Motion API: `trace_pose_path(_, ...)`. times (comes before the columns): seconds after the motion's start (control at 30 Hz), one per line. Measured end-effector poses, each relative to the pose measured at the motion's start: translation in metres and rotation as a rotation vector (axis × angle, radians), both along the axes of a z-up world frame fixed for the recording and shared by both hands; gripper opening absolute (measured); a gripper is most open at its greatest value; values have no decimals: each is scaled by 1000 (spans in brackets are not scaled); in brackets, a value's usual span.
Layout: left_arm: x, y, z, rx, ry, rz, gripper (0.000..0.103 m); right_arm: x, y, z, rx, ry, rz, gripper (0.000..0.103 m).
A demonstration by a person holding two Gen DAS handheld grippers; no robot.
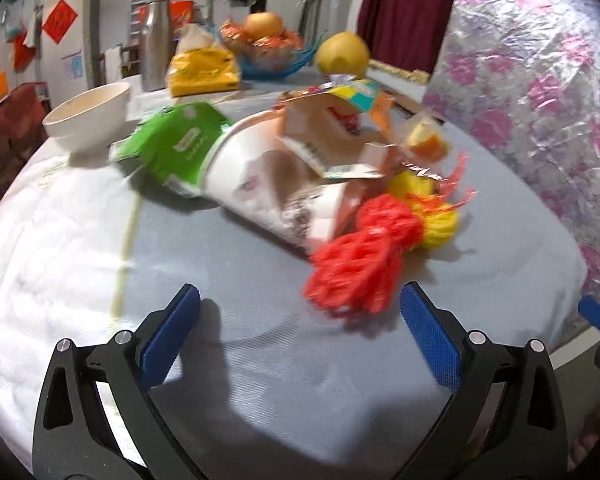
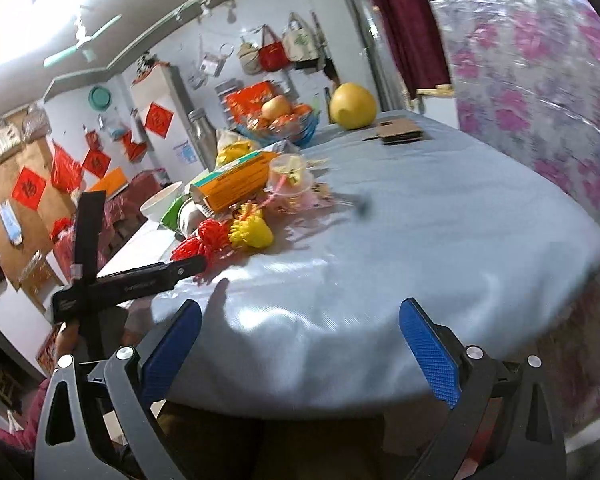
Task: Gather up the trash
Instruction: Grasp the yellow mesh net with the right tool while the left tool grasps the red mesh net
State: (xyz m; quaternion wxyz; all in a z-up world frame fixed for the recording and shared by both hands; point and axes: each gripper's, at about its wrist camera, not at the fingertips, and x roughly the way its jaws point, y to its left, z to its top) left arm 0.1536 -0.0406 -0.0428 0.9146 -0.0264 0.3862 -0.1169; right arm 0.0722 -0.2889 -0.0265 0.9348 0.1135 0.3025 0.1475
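Your left gripper (image 1: 300, 336): jaws spread wide, empty, aimed at red foam fruit net (image 1: 360, 264) just ahead. Right gripper (image 2: 300, 344): jaws apart, empty. Trash heap (image 1: 284, 160) mid-table.

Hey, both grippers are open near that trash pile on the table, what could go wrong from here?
1. The red foam net lies against the yellow foam net; the open left gripper may snag both or drag one off.
2. The loose cartons overlap; pulling one could scatter the rest.
3. The white bowl beside the green wrapper could get bumped.
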Motion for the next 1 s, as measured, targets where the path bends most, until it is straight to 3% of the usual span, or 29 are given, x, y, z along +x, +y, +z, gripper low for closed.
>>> trace_pose_path(0.07,-1,0,0,9,4,-19,96,14,12,0,-32,-8,13,97)
trace_pose_path(0.17,-7,-15,-6,160,-7,-44,97,37,27,0,-67,-14,33,97)
trace_pose_path(0.27,-7,-9,-7,137,-15,-50,97,56,40,-3,-74,-5,51,96)
trace_pose_path(0.43,-15,-3,-9,133,-50,-113,97,87,52,-5,-43,28,64,86)
trace_pose_path(0.67,-15,-2,-10,117,-86,-113,97,110,75,-8,-24,51,90,77)
trace_pose_path(0.77,-18,-1,-11,105,-112,-107,97,118,78,-10,1,67,87,66)
trace_pose_path(0.87,-19,2,-9,74,-115,-102,97,122,74,-16,30,104,100,34)
trace_pose_path(1.0,-20,10,-3,-5,-101,-99,97,103,54,-10,58,57,75,32)
